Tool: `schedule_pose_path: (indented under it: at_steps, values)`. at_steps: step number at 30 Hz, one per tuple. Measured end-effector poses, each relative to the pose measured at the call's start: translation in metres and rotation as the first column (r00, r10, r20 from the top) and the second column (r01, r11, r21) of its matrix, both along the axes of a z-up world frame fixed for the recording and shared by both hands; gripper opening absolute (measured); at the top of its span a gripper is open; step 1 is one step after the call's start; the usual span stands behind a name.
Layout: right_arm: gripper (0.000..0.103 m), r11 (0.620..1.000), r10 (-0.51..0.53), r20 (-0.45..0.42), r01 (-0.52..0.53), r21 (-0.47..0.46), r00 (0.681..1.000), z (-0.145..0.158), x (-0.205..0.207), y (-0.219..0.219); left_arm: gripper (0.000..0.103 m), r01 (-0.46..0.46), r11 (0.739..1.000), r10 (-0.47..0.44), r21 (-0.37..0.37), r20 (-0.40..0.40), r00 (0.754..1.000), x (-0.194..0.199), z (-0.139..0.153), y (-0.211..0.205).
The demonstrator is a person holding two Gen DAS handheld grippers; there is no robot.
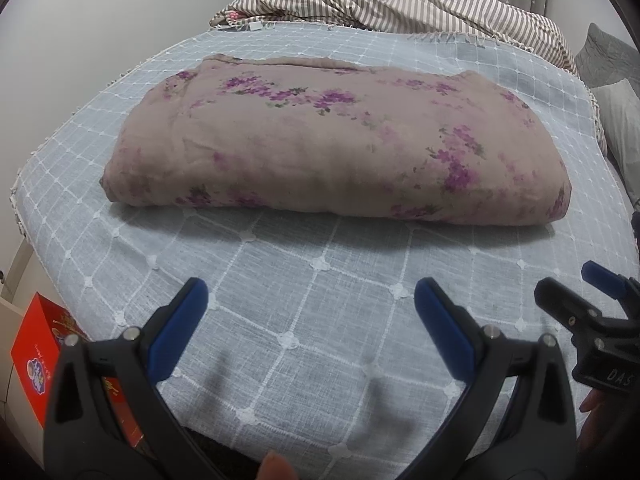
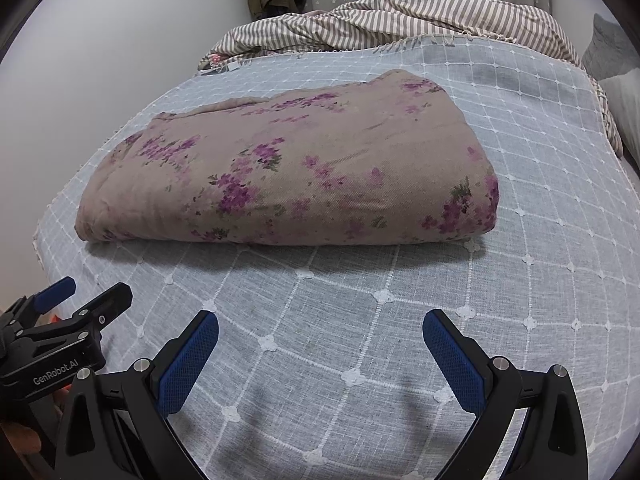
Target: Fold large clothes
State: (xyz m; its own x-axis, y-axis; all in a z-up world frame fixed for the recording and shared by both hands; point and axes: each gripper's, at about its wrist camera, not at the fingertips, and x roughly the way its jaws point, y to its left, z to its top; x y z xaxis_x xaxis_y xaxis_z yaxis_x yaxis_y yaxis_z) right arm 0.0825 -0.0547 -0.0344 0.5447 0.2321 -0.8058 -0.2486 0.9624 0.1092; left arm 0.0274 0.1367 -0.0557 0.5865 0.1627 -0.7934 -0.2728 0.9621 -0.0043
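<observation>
Both grippers hovered low over the near bed edge, the left gripper (image 1: 311,300) and right gripper (image 2: 320,330) side by side, jaws released (holding nothing). The folded floral blanket (image 1: 332,144) lay ahead on the checked bedspread (image 1: 320,312).

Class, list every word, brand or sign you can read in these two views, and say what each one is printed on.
"GenRobot.AI": on the left tool's body, seen in the right wrist view.
"DAS": on the right tool's body, cut off at the frame edge.
Red box beside the bed: printed characters, too blurred to read.
</observation>
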Motion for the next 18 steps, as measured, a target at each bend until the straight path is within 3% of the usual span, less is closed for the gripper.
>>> schedule_pose_path:
  at_steps: [18]
  values:
    - [0.103, 1.000, -0.006, 0.000, 0.006, 0.007, 1.000, 0.0015, 0.0000, -0.0017, 0.103, 0.017, 1.000, -0.017, 0.005, -0.006, 1.000, 0.0011, 0.0025, -0.0076]
